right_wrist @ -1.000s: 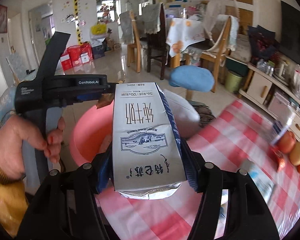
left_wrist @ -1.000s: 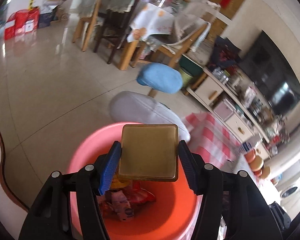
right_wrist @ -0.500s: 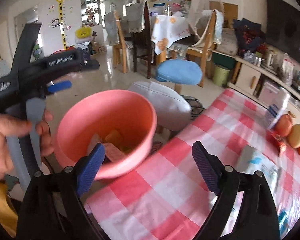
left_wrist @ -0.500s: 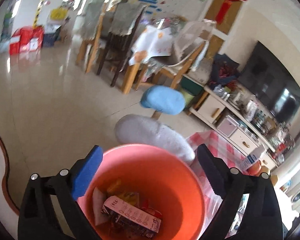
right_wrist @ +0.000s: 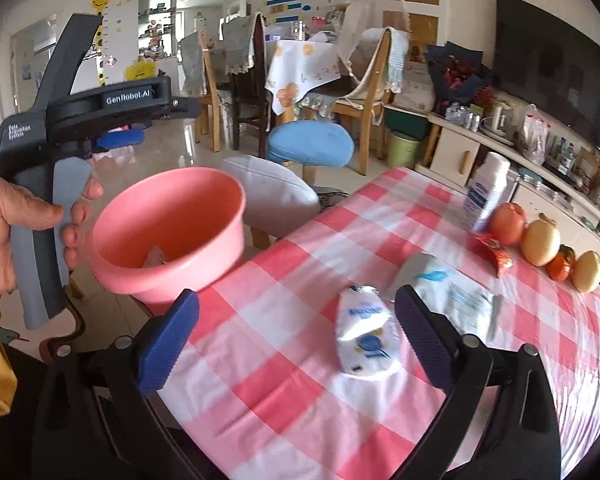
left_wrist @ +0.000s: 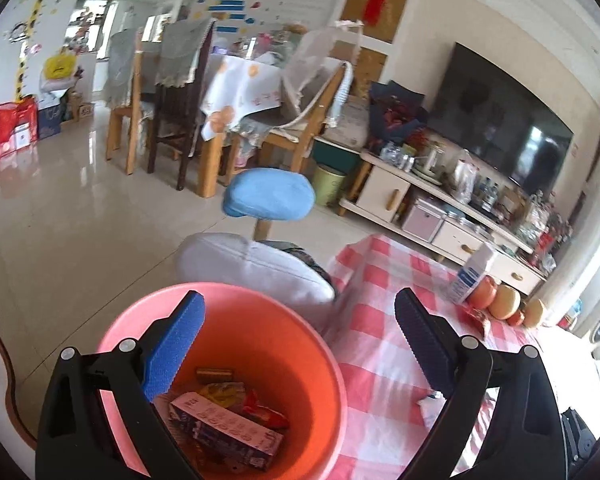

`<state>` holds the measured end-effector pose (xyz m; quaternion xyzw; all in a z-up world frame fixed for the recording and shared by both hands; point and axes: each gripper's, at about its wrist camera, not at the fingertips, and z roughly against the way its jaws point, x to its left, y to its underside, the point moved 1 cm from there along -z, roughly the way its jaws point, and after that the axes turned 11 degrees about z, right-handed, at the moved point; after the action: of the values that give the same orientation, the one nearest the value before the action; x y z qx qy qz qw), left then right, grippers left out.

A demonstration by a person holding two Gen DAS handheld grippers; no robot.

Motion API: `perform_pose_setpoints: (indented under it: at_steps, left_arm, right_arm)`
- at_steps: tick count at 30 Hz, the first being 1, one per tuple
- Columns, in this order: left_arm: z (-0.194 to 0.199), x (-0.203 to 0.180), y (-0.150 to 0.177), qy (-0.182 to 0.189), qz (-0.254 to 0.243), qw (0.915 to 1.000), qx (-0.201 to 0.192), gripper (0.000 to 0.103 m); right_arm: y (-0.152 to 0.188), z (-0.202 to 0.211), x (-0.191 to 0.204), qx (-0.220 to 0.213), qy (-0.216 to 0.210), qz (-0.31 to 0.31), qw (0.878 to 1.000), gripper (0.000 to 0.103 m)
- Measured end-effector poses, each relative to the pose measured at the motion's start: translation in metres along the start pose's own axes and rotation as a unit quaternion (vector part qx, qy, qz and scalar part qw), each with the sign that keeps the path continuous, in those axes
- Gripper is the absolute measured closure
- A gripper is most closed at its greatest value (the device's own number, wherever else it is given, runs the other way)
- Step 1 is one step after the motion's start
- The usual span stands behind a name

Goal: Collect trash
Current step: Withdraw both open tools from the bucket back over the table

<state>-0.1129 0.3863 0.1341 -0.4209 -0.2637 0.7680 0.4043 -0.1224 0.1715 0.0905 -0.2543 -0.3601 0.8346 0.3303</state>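
our left gripper (left_wrist: 296, 344) hangs over the round pink plastic basin (left_wrist: 332, 364) at the lower centre of the left wrist view, its blue-padded jaws spread wide with nothing between them; they have just been opening. below it, inside the basin, lie a purple printed carton (left_wrist: 224, 436) and crumpled snack wrappers (left_wrist: 256, 408), so we judge the basin serves as the trash bin. our right gripper (right_wrist: 296, 340) is also agape and empty, its jaws having just been opening too. it points at the red-and-white checked tablecloth (right_wrist: 284, 412), where a crumpled white and blue pouch (right_wrist: 366, 336) lies at lower centre, just left of the right-hand jaw and untouched. the pouch looks like the next trash. a flat white and blue packet (right_wrist: 448, 288) lies beyond it, and a red wrapper (right_wrist: 494, 254) sits by the fruit (right_wrist: 542, 242) at the right.
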Motion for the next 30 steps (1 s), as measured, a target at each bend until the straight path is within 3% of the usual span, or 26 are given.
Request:
perform_pose_setpoints:
  at_steps: [9, 15, 21, 30]
  left_arm:
    - [0.0, -0.04, 0.009, 0.013, -0.022, 0.9995, 0.018, 0.008]
    - [0.002, -0.072, 0.02, 0.034, -0.061, 0.9971, 0.031, 0.008]
    - [-0.006, -0.106, 0.037, 0.013, -0.114, 0.991, 0.07, 0.008]
    - [-0.01, -0.136, 0.05, 0.004, -0.158, 0.9835, 0.087, 0.008]
  right_arm:
    - [0.02, 0.021, -0.019, 0.012, 0.047, 0.015, 0.999, 0.004]
    - [0.028, 0.033, -0.028, 0.011, 0.07, 0.028, 0.997, 0.004]
    - [0.037, 0.039, -0.032, 0.011, 0.081, 0.038, 0.996, 0.004]
    - [0.052, 0.05, -0.051, 0.008, 0.094, 0.024, 0.995, 0.004]
